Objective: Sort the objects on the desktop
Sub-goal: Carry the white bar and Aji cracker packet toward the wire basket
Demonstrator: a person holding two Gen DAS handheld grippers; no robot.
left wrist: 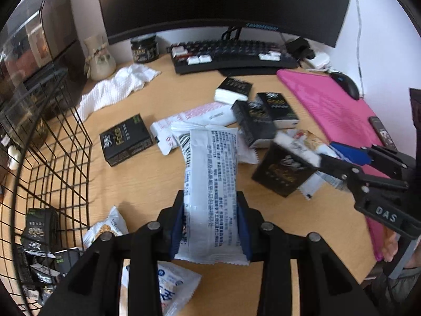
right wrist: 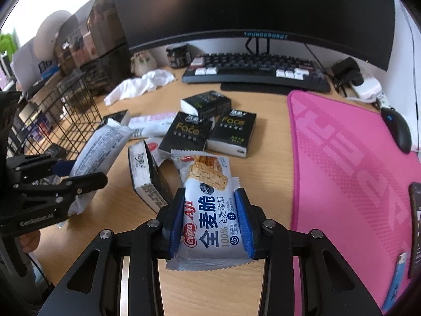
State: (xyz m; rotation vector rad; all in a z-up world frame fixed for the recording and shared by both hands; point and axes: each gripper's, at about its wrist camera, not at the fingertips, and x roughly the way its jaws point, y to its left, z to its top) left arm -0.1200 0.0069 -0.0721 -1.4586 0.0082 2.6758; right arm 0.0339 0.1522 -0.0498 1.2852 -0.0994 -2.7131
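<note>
Open worktop (right wrist: 265,142) is found between the pile of black tissue packs (right wrist: 231,129) and the pink mat (right wrist: 350,173). The left side is closed off by the wire basket (left wrist: 52,158). The rear is blocked by the keyboard (right wrist: 257,71) and monitor (right wrist: 250,5). Bare wood is left near the white cloth (left wrist: 118,89).

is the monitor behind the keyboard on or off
Off, as far as the pictures show: the monitor has a uniformly black screen in both wrist views, with no image or glow above the keyboard.
</note>
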